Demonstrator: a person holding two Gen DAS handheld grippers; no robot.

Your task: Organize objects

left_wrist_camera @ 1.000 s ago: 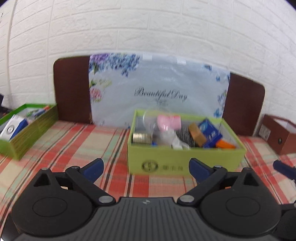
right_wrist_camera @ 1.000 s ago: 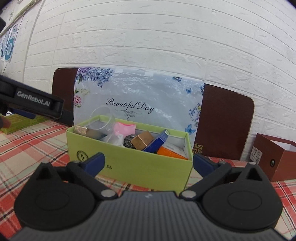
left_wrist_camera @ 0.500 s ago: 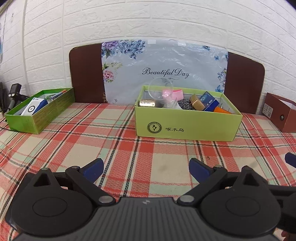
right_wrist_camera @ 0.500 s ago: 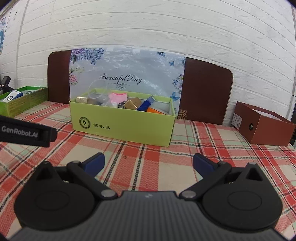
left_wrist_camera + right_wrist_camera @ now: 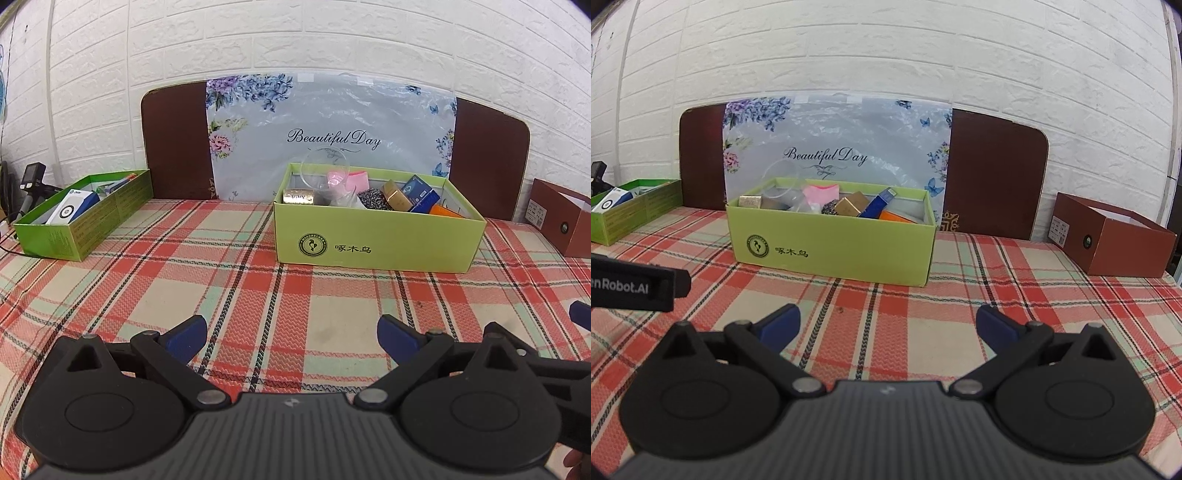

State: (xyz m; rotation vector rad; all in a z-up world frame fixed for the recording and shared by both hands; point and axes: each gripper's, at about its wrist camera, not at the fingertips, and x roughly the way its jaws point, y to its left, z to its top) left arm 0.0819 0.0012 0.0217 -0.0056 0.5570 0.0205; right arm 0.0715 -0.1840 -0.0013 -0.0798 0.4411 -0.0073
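A light green box [image 5: 376, 242] [image 5: 831, 254] stands at the middle back of the plaid table. It holds several small items: a clear glass bowl [image 5: 325, 171], a pink piece [image 5: 356, 181], a gold box [image 5: 397, 194], a blue box [image 5: 419, 192] and an orange item [image 5: 445, 211]. My left gripper [image 5: 291, 338] is open and empty, low over the cloth well in front of the box. My right gripper [image 5: 888, 328] is open and empty, also in front of the box. The left gripper's body [image 5: 635, 288] shows at the left of the right wrist view.
A darker green box [image 5: 77, 221] [image 5: 628, 210] with a white-and-blue carton stands at the left. A brown box [image 5: 1115, 240] [image 5: 565, 221] stands at the right. A brown board with a flowered sheet [image 5: 332, 136] leans on the white brick wall.
Both grippers have pulled back from the light green box and dropped lower; the box now looks smaller and farther. Both stayed open and empty.
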